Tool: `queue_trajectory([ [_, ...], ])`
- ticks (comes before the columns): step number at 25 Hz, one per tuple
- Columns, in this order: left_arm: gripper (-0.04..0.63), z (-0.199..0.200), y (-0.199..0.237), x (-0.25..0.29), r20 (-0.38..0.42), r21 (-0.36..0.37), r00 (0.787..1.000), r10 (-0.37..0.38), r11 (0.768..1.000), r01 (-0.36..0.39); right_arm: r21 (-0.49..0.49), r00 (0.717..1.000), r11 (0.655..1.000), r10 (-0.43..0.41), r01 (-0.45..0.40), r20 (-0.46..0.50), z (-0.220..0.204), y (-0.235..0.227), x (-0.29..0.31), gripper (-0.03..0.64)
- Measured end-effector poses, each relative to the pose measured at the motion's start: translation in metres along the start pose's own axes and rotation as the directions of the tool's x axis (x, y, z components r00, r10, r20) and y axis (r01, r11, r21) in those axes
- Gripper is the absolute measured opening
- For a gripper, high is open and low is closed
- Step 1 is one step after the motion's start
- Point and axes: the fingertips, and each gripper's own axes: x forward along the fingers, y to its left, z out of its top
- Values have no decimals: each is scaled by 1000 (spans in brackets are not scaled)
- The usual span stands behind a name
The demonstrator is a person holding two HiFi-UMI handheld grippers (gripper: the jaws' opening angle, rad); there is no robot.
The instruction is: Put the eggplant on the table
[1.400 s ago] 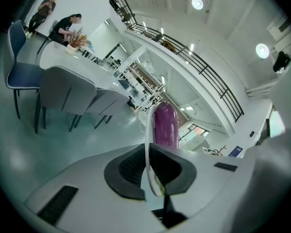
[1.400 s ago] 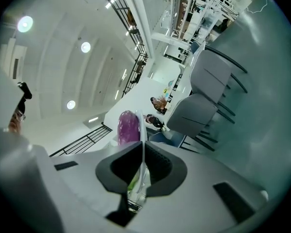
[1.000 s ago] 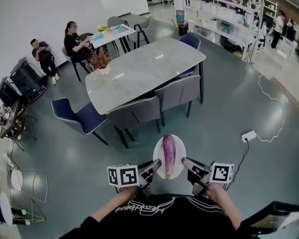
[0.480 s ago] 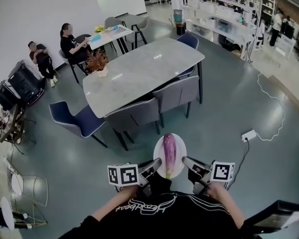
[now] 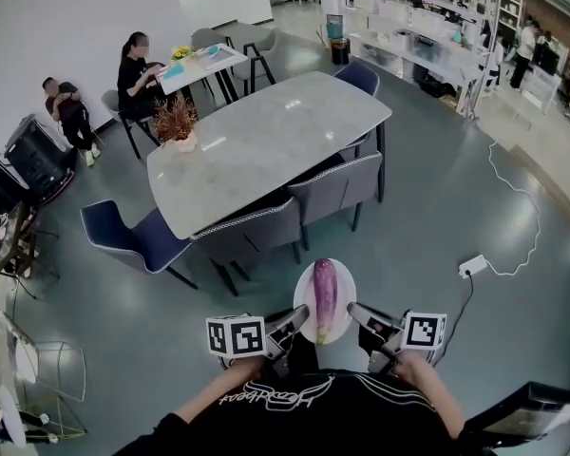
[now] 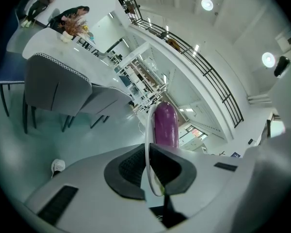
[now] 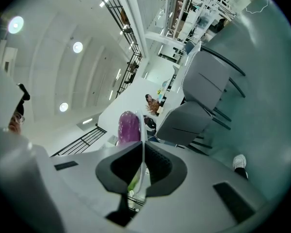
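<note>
A purple eggplant lies lengthwise on a white oval plate carried in the air above the floor. My left gripper is shut on the plate's left rim, and my right gripper is shut on its right rim. In the left gripper view the plate's edge runs between the dark pads, with the eggplant on its right. In the right gripper view the plate's rim sits between the pads and the eggplant shows to its left. The long grey table stands ahead, beyond the chairs.
Two grey chairs stand along the table's near side, a blue chair at its left end. A potted plant sits on the table's far left. Two seated people are at the back left. A power strip and cable lie on the floor, right.
The table and chairs have shifted slightly nearer and leftward in the head view as the person moves. Both grippers keep hold of the plate with the eggplant.
</note>
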Motion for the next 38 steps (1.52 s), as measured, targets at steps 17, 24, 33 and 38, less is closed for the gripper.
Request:
queue_trajectory([
  [17,26,203,99,40,42,-40,999,17,999,-16,12,999,1000,5,-4,-43,145,-38,178,20],
  [24,26,291,139,57,62,-29,998,12,1000,-10,-11,999,1000,-1,0,-47,207,-55,251,20],
  [33,26,346,170,62,79,-5,997,4,1000,-3,-36,998,999,25,-27,-52,240,-62,305,20],
  [38,26,352,171,64,82,-3,997,7,1000,-7,-34,998,999,32,-34,-53,244,-62,309,20],
])
